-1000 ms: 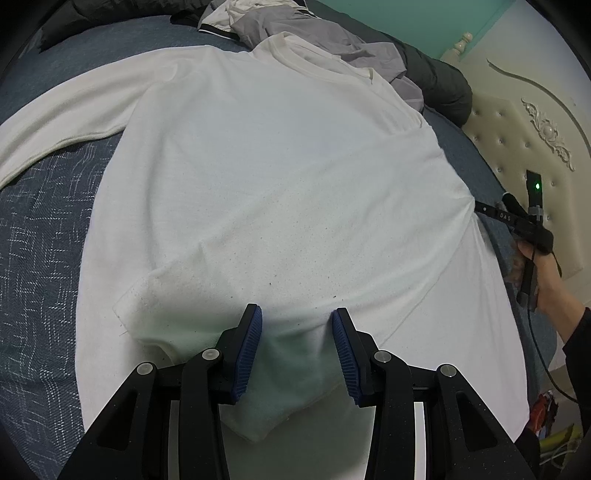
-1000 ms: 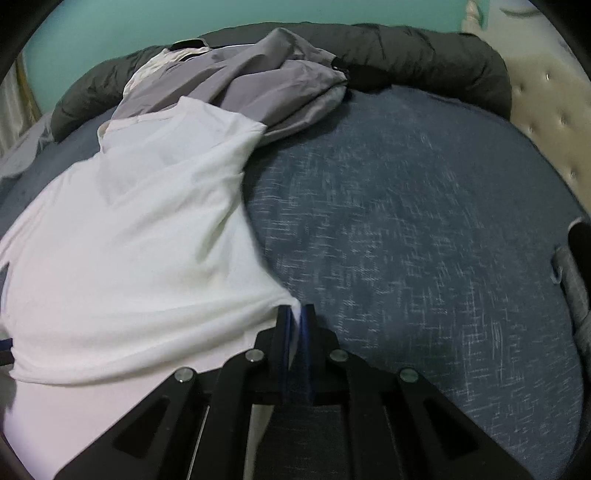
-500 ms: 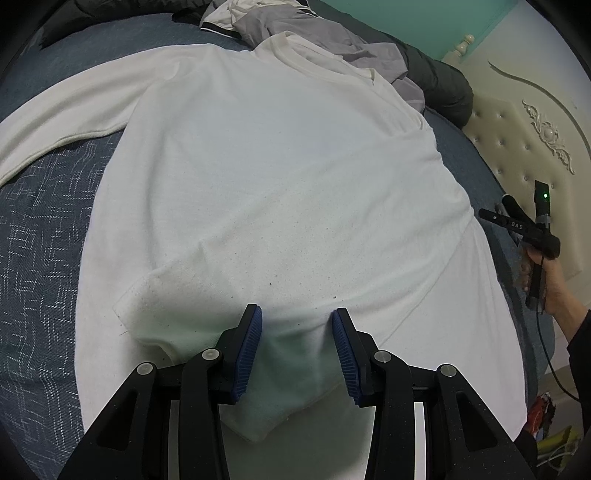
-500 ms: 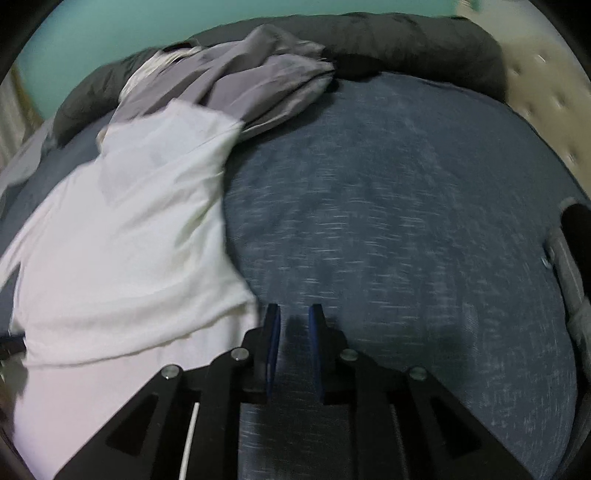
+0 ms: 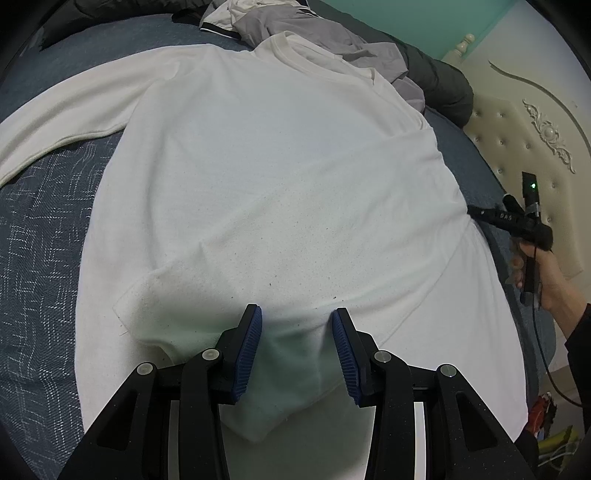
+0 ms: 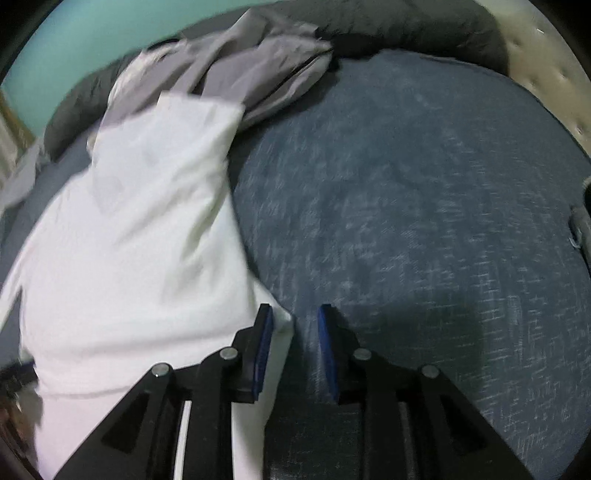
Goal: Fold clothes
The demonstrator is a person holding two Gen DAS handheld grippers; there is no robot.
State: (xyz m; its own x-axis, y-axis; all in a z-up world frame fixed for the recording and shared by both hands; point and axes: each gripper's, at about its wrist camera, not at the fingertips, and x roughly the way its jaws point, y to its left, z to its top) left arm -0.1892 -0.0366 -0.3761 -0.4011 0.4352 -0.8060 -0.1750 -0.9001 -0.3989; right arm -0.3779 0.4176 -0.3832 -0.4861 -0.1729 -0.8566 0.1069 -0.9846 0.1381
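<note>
White long-sleeve shirt (image 5: 280, 177) spread flat on blue bedspread (image 5: 40, 236), collar at far end next to grey garment pile (image 5: 325, 33). One sleeve folded across shirt's body, its cuff end lying near the hem. Other sleeve stretched out over the bedspread, away from shirt's torso.

Left gripper (image 5: 297, 350) over shirt's near hem, jaws spread wide, blue pads (image 5: 248, 354) either side of the folded sleeve's cuff, nothing clamped. Whether pads touch cloth: cannot tell.

Right gripper (image 6: 295, 350) at shirt's side edge, jaws apart, moderate gap. Small corner of shirt edge sits just inside the one pad (image 6: 263, 350), not pinched; other pad over bare bedspread. Right wrist view motion-blurred.

From left wrist view, right gripper (image 5: 480, 213) appears beside shirt's edge, tip at the cloth, person's hand (image 5: 543, 273) on its handle, dark sleeve behind. Dark duvet roll (image 6: 406, 29) beyond grey garment pile, cream tufted headboard (image 5: 517, 122) past shirt's right side.
</note>
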